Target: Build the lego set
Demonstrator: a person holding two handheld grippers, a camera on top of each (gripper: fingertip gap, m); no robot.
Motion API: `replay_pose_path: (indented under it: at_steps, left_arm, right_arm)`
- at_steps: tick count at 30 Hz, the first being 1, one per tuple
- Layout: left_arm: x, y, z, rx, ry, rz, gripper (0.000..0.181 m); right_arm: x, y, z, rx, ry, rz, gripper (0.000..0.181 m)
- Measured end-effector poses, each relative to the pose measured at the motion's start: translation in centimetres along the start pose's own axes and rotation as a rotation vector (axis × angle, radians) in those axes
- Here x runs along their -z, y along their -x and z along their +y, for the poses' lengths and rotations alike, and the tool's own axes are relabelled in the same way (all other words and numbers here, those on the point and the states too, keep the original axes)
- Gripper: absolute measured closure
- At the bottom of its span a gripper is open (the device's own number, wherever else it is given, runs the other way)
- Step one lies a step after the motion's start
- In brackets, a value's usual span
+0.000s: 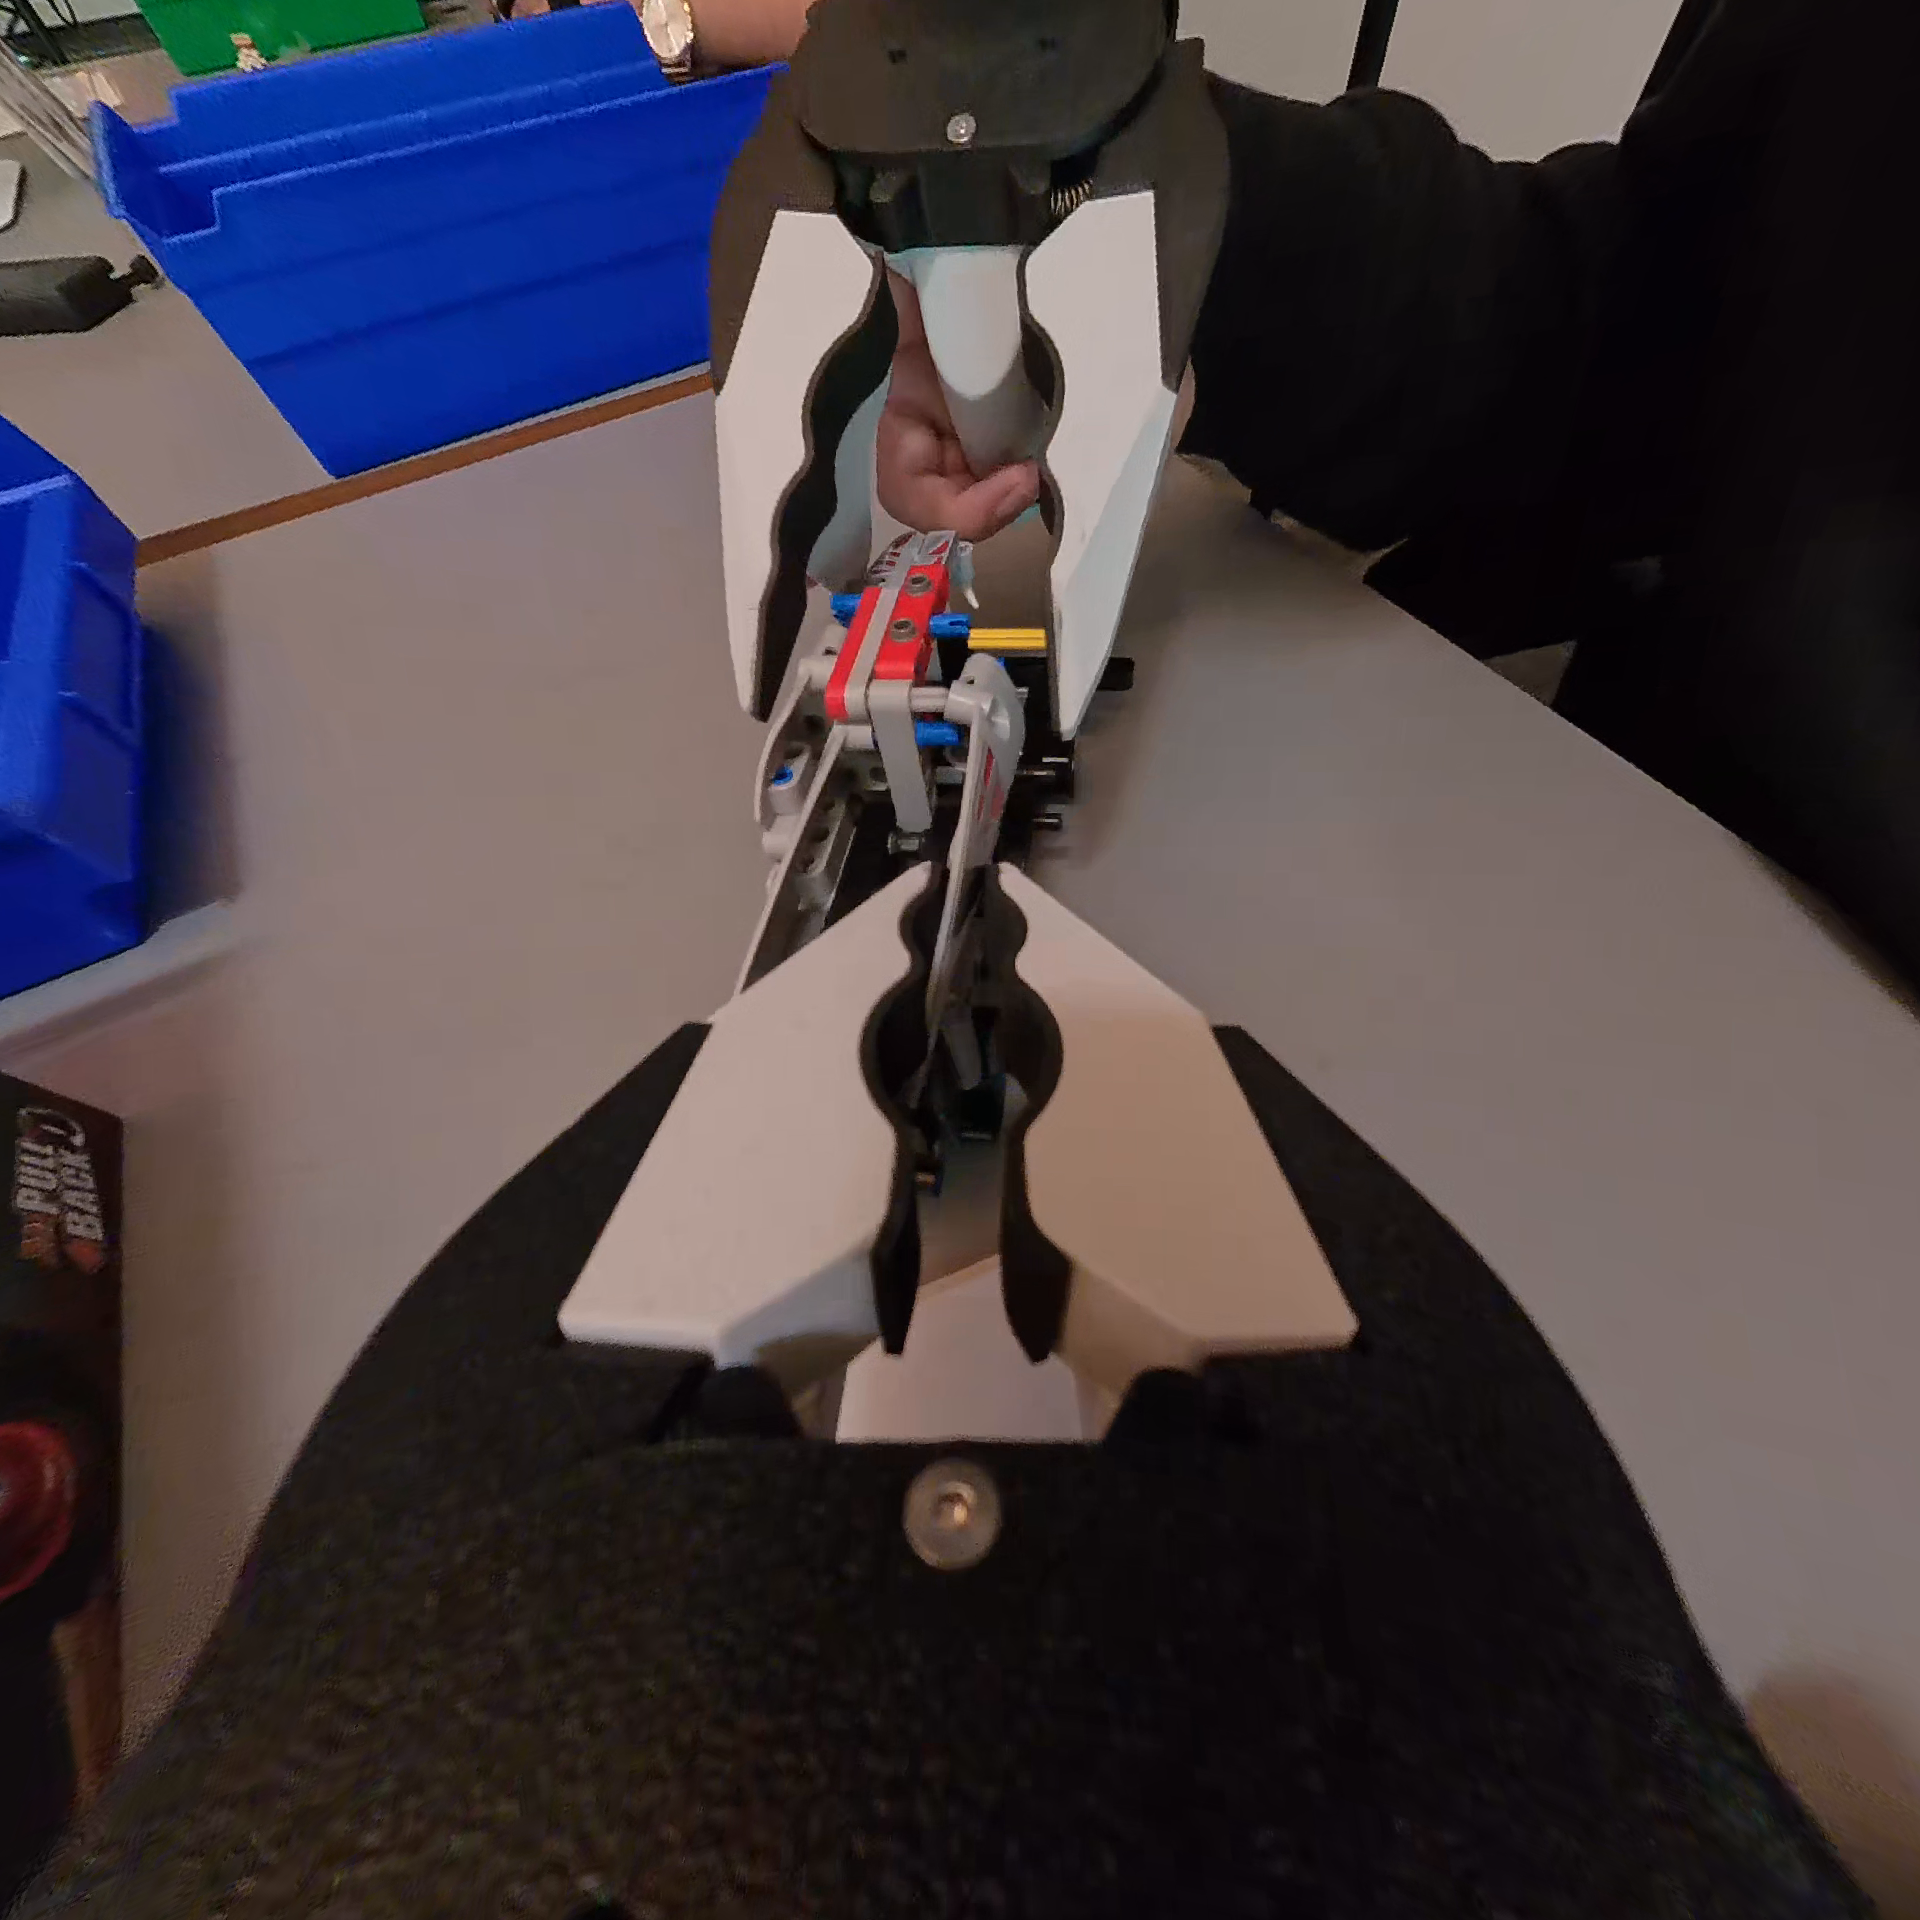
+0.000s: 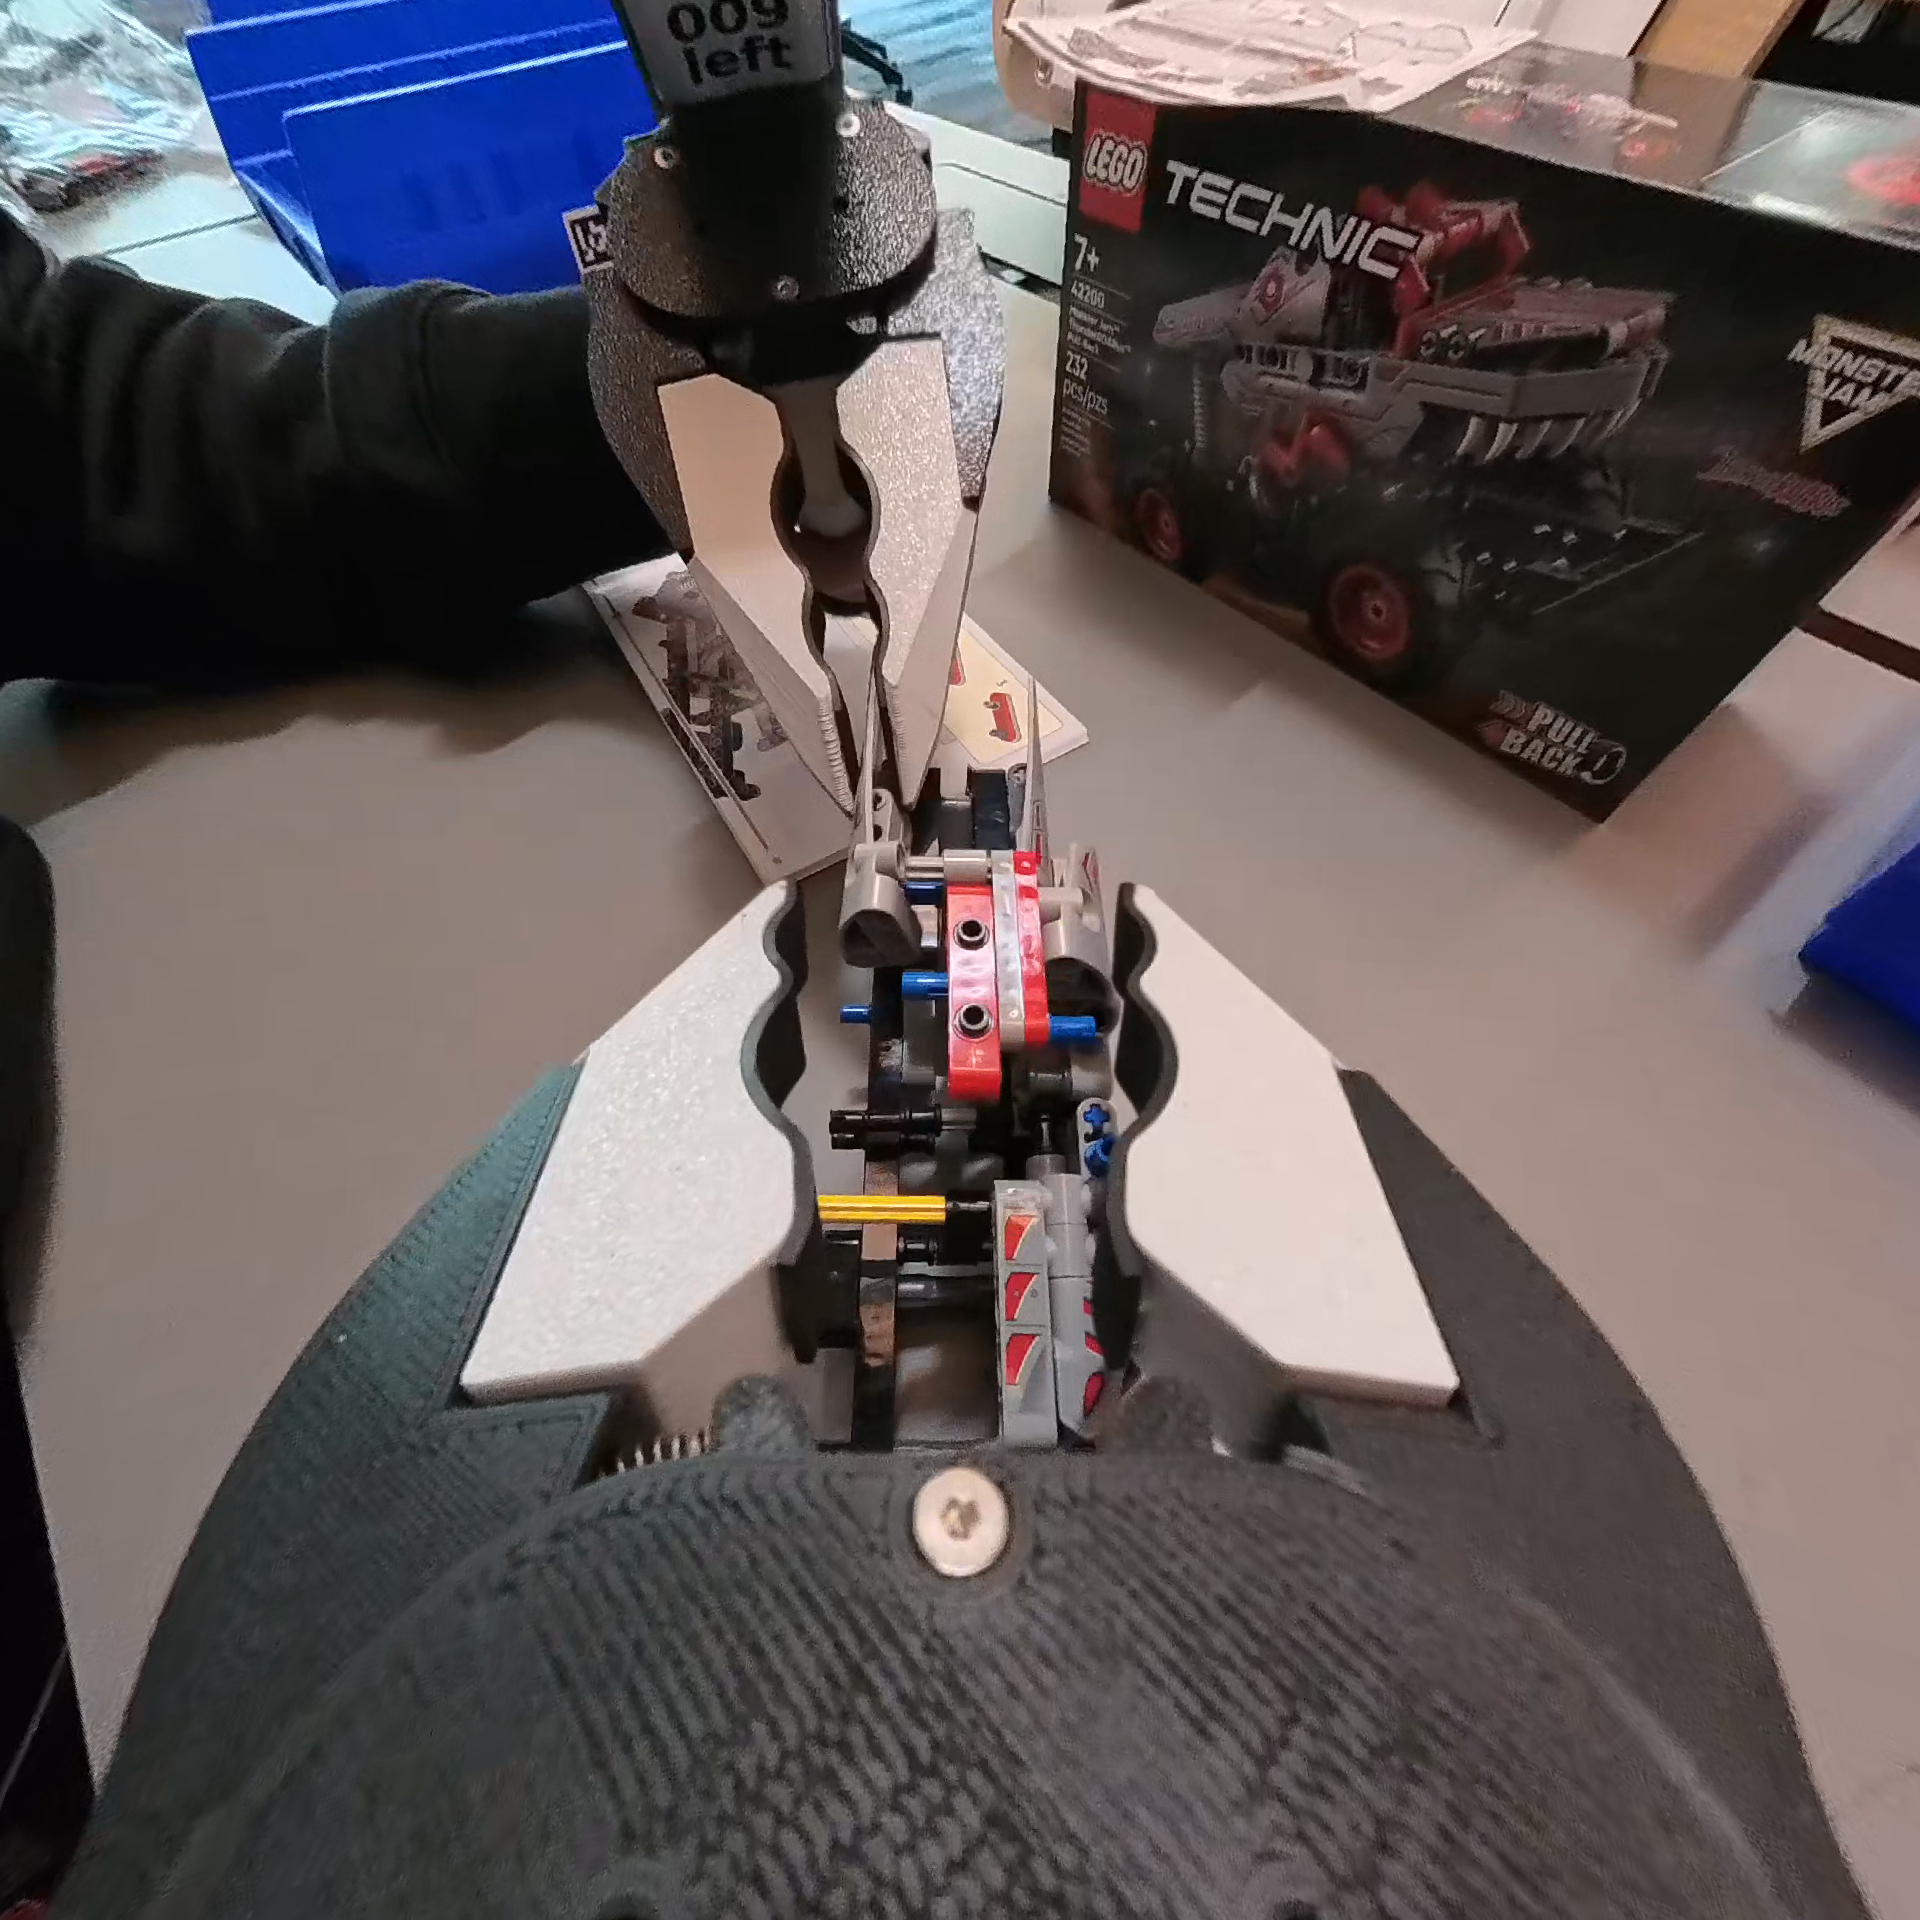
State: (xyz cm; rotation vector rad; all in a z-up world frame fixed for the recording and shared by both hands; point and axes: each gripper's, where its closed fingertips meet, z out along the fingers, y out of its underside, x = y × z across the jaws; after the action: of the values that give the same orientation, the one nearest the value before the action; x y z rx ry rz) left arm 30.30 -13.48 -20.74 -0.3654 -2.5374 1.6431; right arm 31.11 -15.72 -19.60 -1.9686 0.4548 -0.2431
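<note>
A partly built lego model (image 2: 982,997), with a black chassis, red and grey beams, blue pins and a yellow axle (image 2: 883,1208), lies on the grey table between both grippers. My right gripper (image 2: 956,914) straddles the chassis, its white fingers (image 2: 665,1195) pressed against both sides. My left gripper (image 1: 961,883) faces it from the other end, nearly closed on a thin grey panel (image 1: 966,821) standing up from the model. The left gripper also shows in the right wrist view (image 2: 878,769), and the right gripper in the left wrist view (image 1: 912,717). The model (image 1: 894,644) is partly hidden by the fingers.
The lego set's box (image 2: 1455,416) stands at the right, with papers on top. An instruction booklet (image 2: 707,707) and a sticker sheet (image 2: 997,707) lie behind the model. Blue bins (image 1: 447,260) stand at the table's (image 1: 468,831) far and left sides. A black sleeve (image 1: 1558,416) reaches in. Only a small space, under 4 cm, lies between the two pairs of fingers.
</note>
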Motion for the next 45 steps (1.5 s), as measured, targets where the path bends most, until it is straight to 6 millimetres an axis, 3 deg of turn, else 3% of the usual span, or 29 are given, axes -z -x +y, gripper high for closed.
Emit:
replay_pose_path:
  at_steps: [8,15,26,31,35,39,45]
  left_arm:
    - [-0.1,0.2,0.0,0.087,-0.007,0.011,0.177]
    - [-0.2,0.2,0.0,0.145,-0.021,0.007,0.177]
    - [-0.1,0.3,-0.1,0.05,0.005,-0.038,0.173]
    - [1.5,0.9,0.8,0.01,0.107,-0.095,0.158]
    - [2.9,1.3,-0.3,0.01,0.096,-0.148,0.154]
    - [1.3,0.5,-1.3,-0.048,0.12,-0.161,0.156]
    - [-0.7,0.7,-0.8,-0.099,0.202,-0.224,0.169]
  right_arm:
    - [-0.3,-0.4,-0.1,0.051,0.013,0.048,0.136]
    - [-0.2,-0.3,-0.1,0.057,0.029,0.053,0.136]
    - [-0.3,-0.5,-0.1,0.054,0.024,0.041,0.137]
    - [-0.3,-0.7,-0.1,0.045,0.006,0.038,0.137]
    - [-0.3,-0.7,-0.1,0.045,-0.006,0.033,0.137]
    - [-0.3,-0.6,-0.1,0.071,-0.003,0.034,0.137]
    - [-0.3,-0.6,-0.1,0.083,0.001,0.043,0.137]
